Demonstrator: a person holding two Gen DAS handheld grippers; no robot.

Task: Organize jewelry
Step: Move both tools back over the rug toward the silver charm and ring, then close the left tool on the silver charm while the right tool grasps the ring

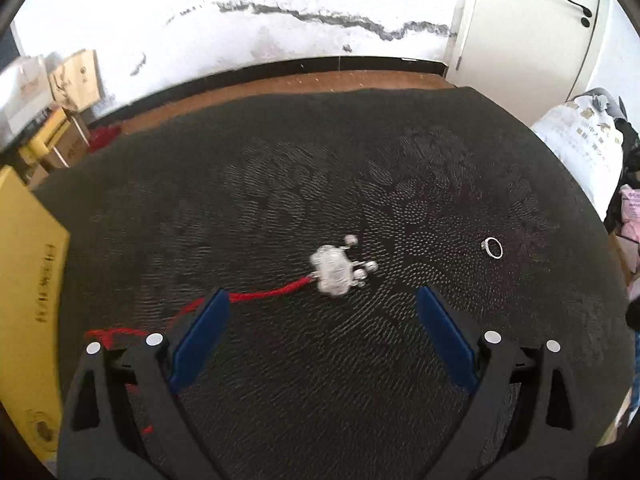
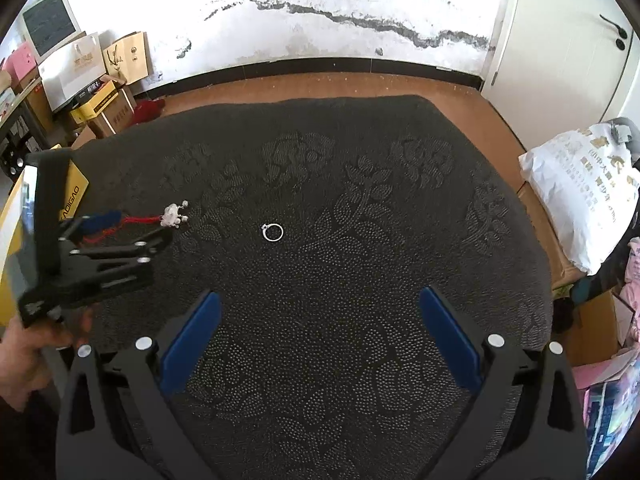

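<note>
- Table (image 2: 320, 360): covered by a dark, dotted, flower-patterned cloth.
- Pendant (image 1: 334, 270): silver, with small bells, on a red cord (image 1: 272, 291); lies toward the left edge of the table, the cord trailing back toward that edge.
- Ring (image 2: 273, 232): silver, flat on the cloth near the table's middle, well apart from the pendant.
- Left tongs (image 1: 323, 304): open, holding nothing, just behind the pendant; the cord passes by the left finger.
- Right tongs (image 2: 320, 308): open, empty, over bare cloth toward the near edge.
- Yellow box (image 1: 28, 280): at the left edge.
</note>
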